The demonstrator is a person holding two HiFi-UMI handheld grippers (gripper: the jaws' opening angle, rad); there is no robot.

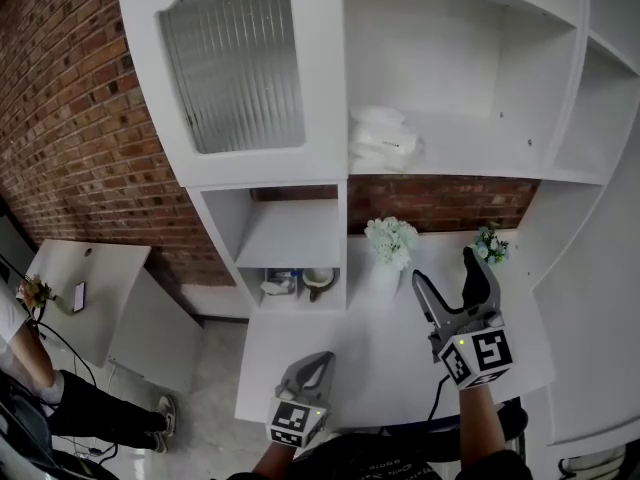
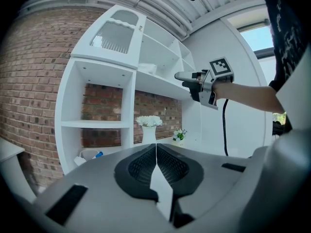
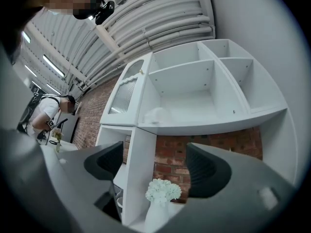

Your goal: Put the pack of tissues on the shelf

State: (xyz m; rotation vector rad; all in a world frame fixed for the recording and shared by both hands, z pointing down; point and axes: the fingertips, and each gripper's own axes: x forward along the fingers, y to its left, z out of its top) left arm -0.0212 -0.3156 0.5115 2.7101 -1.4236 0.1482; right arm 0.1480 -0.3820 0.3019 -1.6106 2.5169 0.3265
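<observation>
We find the soft white pack of tissues [image 1: 383, 140] already lying on the white open shelf [image 1: 480, 163], above the white vase of pale flowers [image 1: 385, 268]. It looks light and squashy, and is best pinched across its middle. Right of the vase our right tool [image 1: 445, 268] hangs released, empty. Below the vase our left tool [image 1: 320, 360] is clenched on nothing.

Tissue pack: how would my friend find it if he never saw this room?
Find the big white shelf unit on the brick wall. Right of its ribbed glass door is a wide open shelf, and the tissue pack lies at that shelf's left end. It is a soft, white, crumpled bundle, the only thing up there; the white flowers stand lower down.
</observation>
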